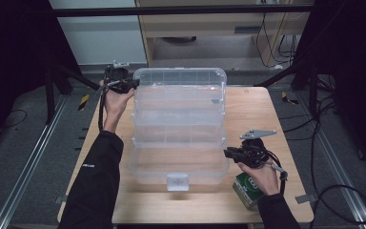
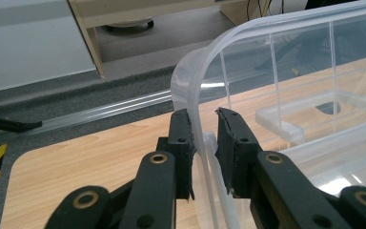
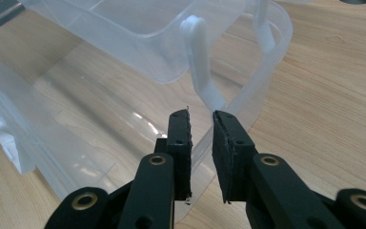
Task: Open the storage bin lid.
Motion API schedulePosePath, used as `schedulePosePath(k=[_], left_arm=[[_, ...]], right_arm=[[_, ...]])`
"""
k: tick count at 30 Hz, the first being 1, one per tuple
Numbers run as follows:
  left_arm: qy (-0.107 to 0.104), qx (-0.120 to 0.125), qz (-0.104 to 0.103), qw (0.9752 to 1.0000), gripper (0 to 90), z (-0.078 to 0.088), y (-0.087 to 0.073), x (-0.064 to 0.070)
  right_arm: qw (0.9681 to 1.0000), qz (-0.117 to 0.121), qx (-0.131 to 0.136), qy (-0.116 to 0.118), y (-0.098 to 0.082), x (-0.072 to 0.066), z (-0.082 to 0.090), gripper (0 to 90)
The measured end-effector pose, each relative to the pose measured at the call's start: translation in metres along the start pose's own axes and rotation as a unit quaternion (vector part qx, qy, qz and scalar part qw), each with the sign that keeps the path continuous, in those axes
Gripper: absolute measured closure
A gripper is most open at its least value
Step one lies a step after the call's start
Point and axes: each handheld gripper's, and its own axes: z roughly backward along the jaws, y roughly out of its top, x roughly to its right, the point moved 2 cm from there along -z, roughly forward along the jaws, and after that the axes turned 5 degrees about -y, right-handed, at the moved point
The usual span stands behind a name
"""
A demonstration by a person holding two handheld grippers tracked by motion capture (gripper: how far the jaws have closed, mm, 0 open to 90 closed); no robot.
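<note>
**Gripping a clear box at two corners**

Straddling the far left rim of the clear plastic box [image 2: 267,62], the left gripper [image 2: 204,125] has its narrow jaws around the wall. The right gripper [image 3: 201,125] pinches the near right rim on the wooden table [image 1: 248,109].

One clear plastic organizer box [image 1: 178,129], one green packet [image 1: 248,188], two grippers.

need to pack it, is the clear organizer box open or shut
Open: the clear organizer box has its tiers spread stepwise and its lid tipped back.
</note>
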Motion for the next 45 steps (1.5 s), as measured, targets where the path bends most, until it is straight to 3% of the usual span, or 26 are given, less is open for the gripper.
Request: schedulePosePath(k=[14, 19, 26, 27, 36, 42, 45], left_arm=[[0.013, -0.013, 0.011, 0.9998, 74.8, -0.019, -0.005, -0.004], [0.008, -0.013, 0.022, 0.9996, 75.2, -0.022, -0.006, -0.007], [0.021, -0.021, 0.017, 0.9994, 74.4, -0.023, -0.003, -0.007], [0.029, -0.016, 0.013, 0.9994, 76.4, -0.021, -0.002, -0.008], [0.017, 0.006, 0.005, 0.9998, 71.6, 0.016, -0.003, -0.015], [-0.01, 0.024, 0.015, 0.9995, 68.4, 0.054, -0.016, -0.019], [-0.013, 0.016, 0.002, 0.9998, 66.9, 0.07, -0.025, -0.018]], right_arm=[[1.0, 0.003, 0.0, -0.006, 0.0, 0.0, 0.0, 77.5], [1.0, 0.005, 0.0, -0.004, 0.0, 0.0, 0.0, 77.6], [0.9999, 0.009, -0.003, -0.01, 0.0, -0.001, 0.001, 77.8], [0.9999, 0.011, -0.003, -0.012, 0.0, -0.002, 0.0, 77.9], [0.9997, 0.02, -0.003, -0.016, 0.001, -0.004, 0.0, 78.0], [0.9999, 0.012, -0.005, -0.012, 0.001, -0.003, 0.0, 77.8], [0.9999, 0.009, -0.005, -0.01, 0.001, -0.002, 0.0, 77.6]])
